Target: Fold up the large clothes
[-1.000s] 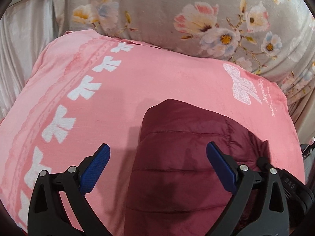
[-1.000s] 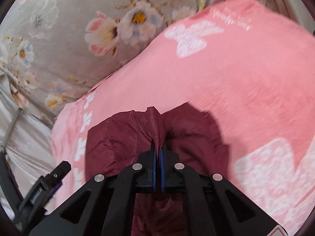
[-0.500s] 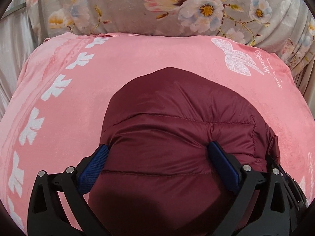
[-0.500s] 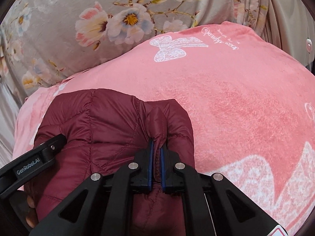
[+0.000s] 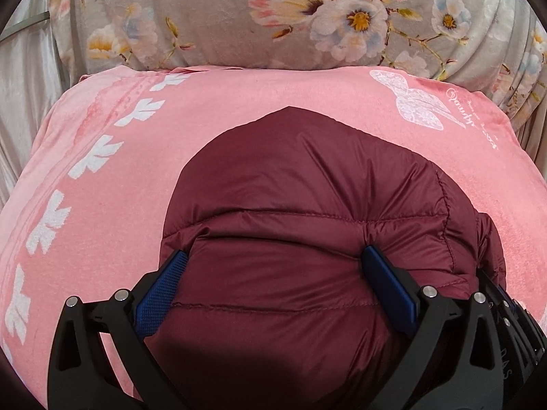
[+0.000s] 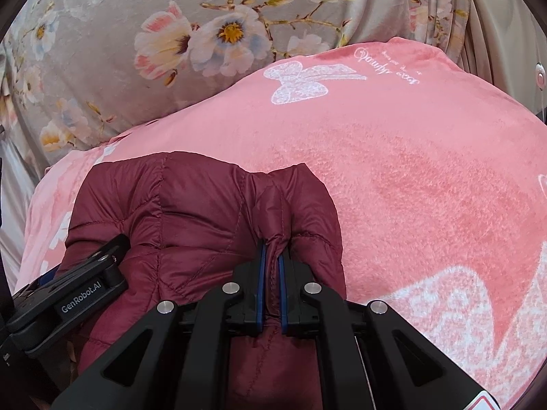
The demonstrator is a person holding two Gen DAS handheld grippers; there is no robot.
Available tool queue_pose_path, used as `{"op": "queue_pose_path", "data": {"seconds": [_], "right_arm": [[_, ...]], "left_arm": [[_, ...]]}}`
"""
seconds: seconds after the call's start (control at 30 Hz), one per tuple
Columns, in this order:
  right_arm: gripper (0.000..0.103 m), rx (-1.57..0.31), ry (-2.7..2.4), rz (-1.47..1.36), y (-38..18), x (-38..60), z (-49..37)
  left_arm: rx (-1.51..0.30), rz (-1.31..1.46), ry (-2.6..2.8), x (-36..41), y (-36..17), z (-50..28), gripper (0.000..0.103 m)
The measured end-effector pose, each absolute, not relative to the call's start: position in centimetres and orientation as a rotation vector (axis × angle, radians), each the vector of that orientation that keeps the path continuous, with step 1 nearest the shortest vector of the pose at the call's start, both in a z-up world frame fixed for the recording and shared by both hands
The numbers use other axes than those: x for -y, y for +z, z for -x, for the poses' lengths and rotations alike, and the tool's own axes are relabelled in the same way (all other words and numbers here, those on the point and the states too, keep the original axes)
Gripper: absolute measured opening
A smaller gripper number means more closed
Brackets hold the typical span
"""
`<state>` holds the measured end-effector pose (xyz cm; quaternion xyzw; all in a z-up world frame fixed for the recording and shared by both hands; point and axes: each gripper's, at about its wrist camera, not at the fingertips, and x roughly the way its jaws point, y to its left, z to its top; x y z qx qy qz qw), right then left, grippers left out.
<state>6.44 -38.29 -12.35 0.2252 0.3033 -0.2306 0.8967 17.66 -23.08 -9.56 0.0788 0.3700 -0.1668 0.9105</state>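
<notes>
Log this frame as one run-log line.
stage: folding maroon puffer jacket | left gripper: open, straddling jacket | right gripper: shut on jacket fold | surface: pink blanket

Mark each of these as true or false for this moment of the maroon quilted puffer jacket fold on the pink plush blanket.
1. The right gripper is shut on a pinched ridge of the maroon quilted puffer jacket. True.
2. The left gripper is shut tight with nothing between its blue pads. False: its jaws are spread wide, with a bulging section of the jacket between them.
3. The jacket lies on the pink plush blanket. True.
4. The grey floral fabric covers the jacket. False: it lies beyond the blanket's far edge, apart from the jacket.
5. A white butterfly print shows on the blanket. True.
</notes>
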Motion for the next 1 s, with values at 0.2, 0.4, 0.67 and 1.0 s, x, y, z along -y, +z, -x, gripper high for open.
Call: {"op": "queue_pose_path", "data": {"seconds": [0.2,0.4,0.67,1.0], "right_arm": [[0.004,-0.627,-0.477,-0.466,-12.4,38.4,-6.4],[0.004,-0.621,-0.479,-0.471,-12.5,38.5,-6.5],[0.006,-0.592,-0.428,-0.534,-12.8,39.3,-6.1],[0.017,-0.593,-0.349,-0.399,-7.6,35.7,0.9]], "left_arm": [[-0.749,-0.165,-0.34,23.2,-9.9,-17.7,0.098],[-0.734,-0.159,-0.344,23.3,-10.1,-17.8,0.098],[-0.739,-0.14,-0.357,22.9,-10.1,-18.0,0.098],[-0.776,-0.222,-0.445,18.3,-7.3,-11.8,0.098]]}}
